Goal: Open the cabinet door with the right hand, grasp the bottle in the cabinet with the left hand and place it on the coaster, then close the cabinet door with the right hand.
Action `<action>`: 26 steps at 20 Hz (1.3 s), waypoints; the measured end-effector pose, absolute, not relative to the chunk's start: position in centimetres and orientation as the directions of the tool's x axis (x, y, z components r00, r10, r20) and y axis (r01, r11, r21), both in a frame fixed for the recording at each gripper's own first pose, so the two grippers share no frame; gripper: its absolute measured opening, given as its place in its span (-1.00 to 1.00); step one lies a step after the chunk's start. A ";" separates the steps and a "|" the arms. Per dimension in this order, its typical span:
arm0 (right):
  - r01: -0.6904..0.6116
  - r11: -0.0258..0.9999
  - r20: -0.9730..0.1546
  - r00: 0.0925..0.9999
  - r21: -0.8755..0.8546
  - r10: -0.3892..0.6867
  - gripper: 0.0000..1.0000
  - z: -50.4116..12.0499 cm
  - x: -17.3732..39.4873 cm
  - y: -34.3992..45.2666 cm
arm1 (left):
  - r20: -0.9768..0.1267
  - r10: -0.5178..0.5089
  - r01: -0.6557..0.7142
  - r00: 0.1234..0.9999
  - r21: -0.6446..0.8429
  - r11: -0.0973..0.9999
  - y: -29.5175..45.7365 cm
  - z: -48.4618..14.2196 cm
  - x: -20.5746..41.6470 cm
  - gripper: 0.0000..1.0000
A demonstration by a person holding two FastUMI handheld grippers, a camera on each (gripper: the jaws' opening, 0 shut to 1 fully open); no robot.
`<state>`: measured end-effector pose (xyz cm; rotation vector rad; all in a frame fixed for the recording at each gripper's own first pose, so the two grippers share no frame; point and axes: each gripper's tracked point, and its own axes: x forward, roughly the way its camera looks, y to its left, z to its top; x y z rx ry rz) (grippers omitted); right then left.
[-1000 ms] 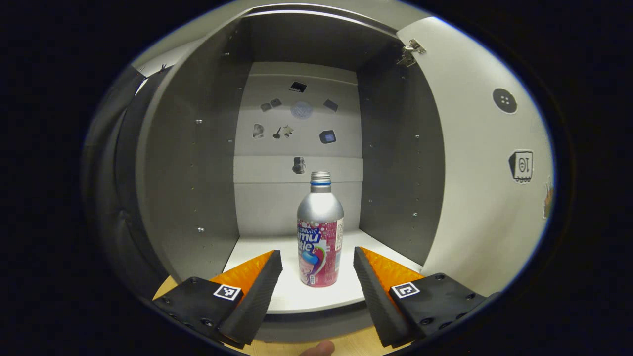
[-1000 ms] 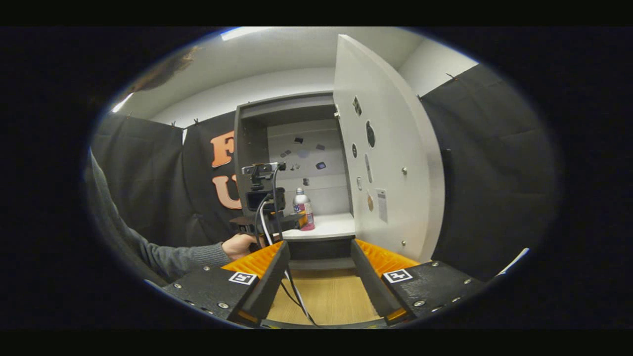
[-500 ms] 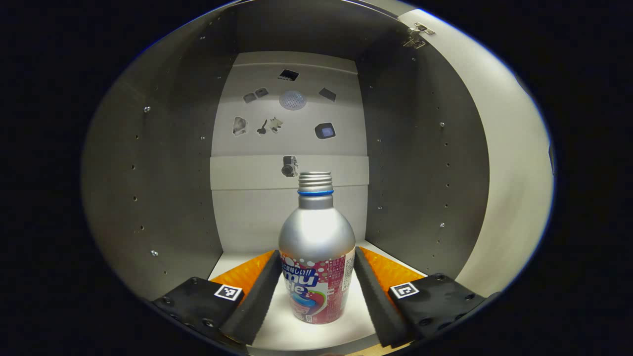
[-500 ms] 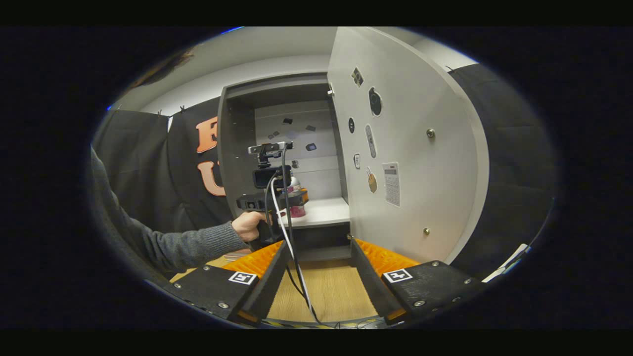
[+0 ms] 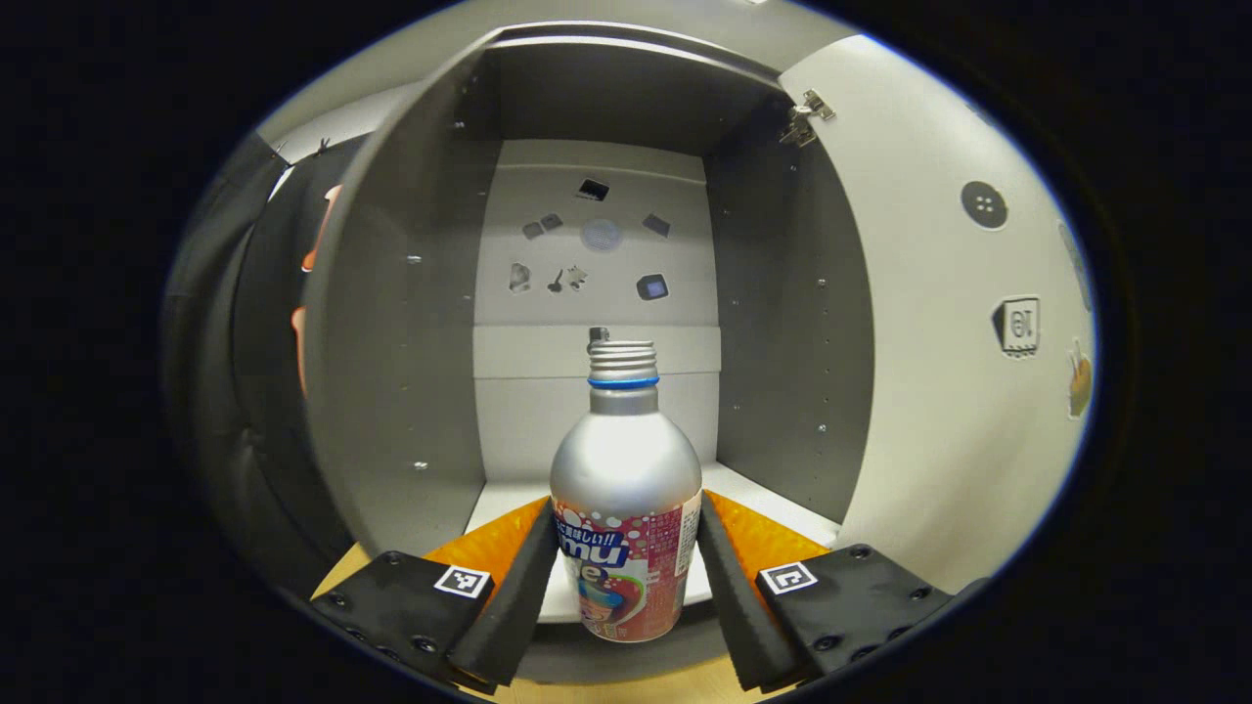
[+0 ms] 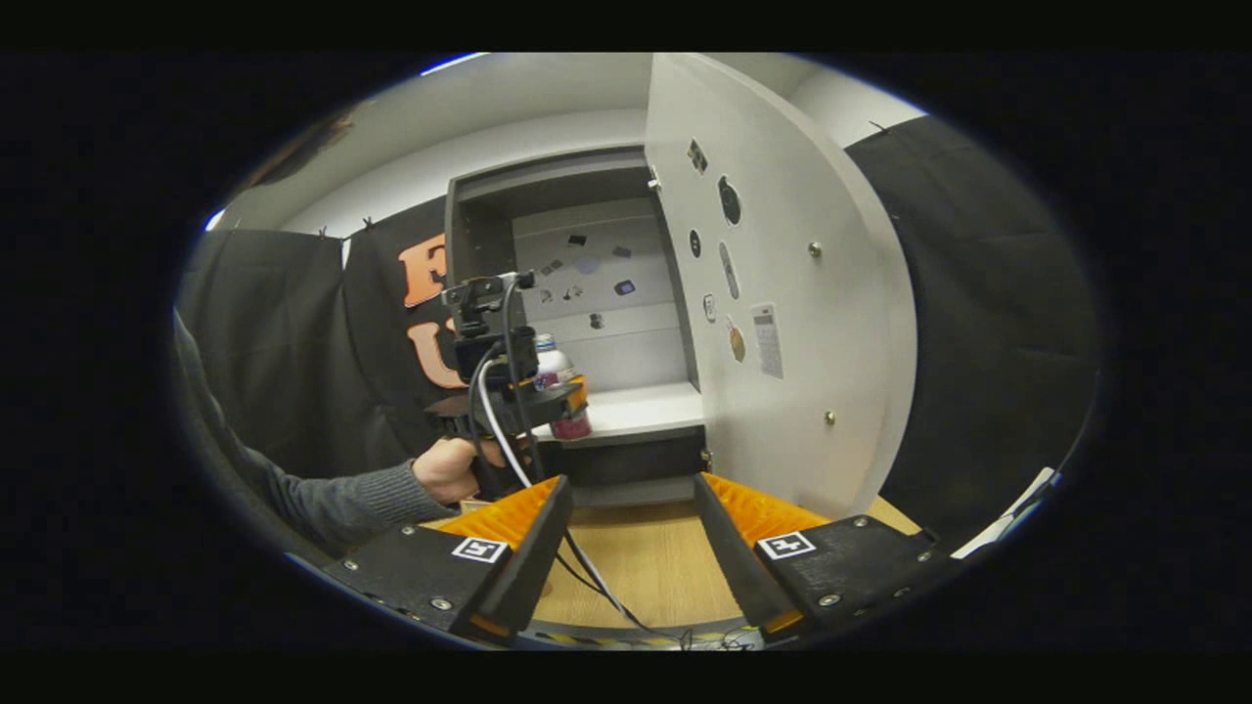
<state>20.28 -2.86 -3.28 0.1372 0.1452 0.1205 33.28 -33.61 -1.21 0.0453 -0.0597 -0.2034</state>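
1 bottle [image 5: 626,499] pinched in left claw [image 5: 626,572], at open cabinet [image 5: 391,323] front, right claw [image 6: 626,548] spread

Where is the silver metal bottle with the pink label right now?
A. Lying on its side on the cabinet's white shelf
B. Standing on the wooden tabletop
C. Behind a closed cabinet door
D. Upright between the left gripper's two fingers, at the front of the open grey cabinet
D: in the left gripper view the silver metal bottle with the pink label stands upright with the left gripper pressing a finger on each side, at the front edge of the open grey cabinet.
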 end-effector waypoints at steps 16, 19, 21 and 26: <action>-0.195 0.952 -0.296 0.918 0.236 0.262 0.56 -11.4 13.0 -1.4 | -0.199 -0.049 0.069 0.979 0.100 0.993 -23.4 -23.2 16.4 0.71; -0.193 0.954 -0.355 0.896 0.231 0.267 0.56 -13.3 12.9 -1.2 | -0.230 -0.044 0.070 0.972 0.107 0.992 -22.6 -27.4 15.1 0.71; -0.195 0.955 -0.390 0.880 0.222 0.270 0.56 -14.2 12.6 -1.2 | -0.246 -0.044 0.070 0.968 0.099 0.993 -22.3 -29.5 14.5 0.72; -0.205 0.953 -0.450 0.846 0.221 0.286 0.57 -16.0 13.1 -0.9 | -0.271 -0.011 0.028 0.962 0.060 0.998 -20.8 -33.0 14.4 0.71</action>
